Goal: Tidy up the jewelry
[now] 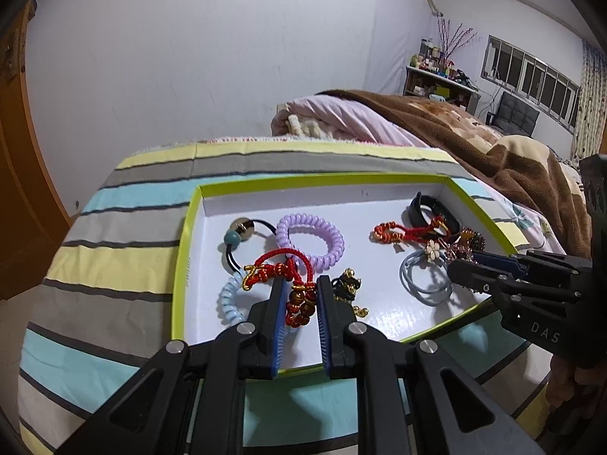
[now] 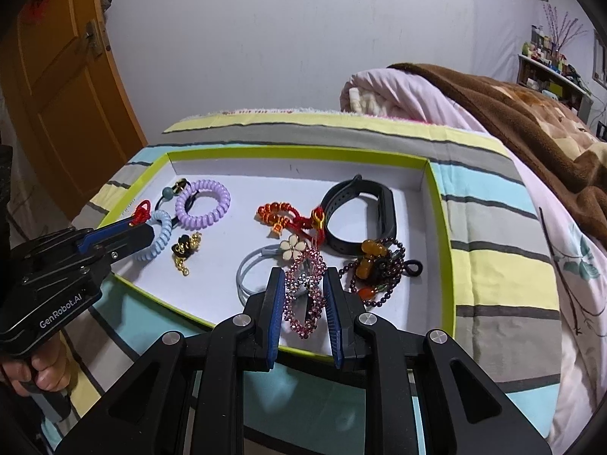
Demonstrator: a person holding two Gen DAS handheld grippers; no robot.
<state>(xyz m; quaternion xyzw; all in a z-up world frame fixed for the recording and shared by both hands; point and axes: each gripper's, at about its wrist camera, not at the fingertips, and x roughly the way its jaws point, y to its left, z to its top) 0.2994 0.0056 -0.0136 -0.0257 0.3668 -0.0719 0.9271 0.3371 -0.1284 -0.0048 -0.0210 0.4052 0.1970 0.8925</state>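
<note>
A shallow white box with a lime green rim (image 1: 189, 227) (image 2: 440, 204) lies on a striped cloth and holds the jewelry. My left gripper (image 1: 298, 284) stands around a red cord bracelet with dark red beads (image 1: 299, 303), its jaws narrowly apart on either side of it. In the right wrist view it (image 2: 140, 227) sits at the box's left edge. My right gripper (image 2: 302, 275) stands around a pink beaded bracelet (image 2: 307, 295), jaws close on both sides. In the left wrist view it (image 1: 461, 263) looks nearly shut over the box's right side.
Also in the box: a purple coil tie (image 2: 203, 203), a light blue coil tie (image 2: 159, 239), a black watch band (image 2: 364, 212), an orange-red bracelet (image 2: 288, 216), a grey tie with a flower (image 2: 292, 246), a dark bead string (image 2: 379, 265), a gold charm (image 2: 186, 250). Bedding lies behind.
</note>
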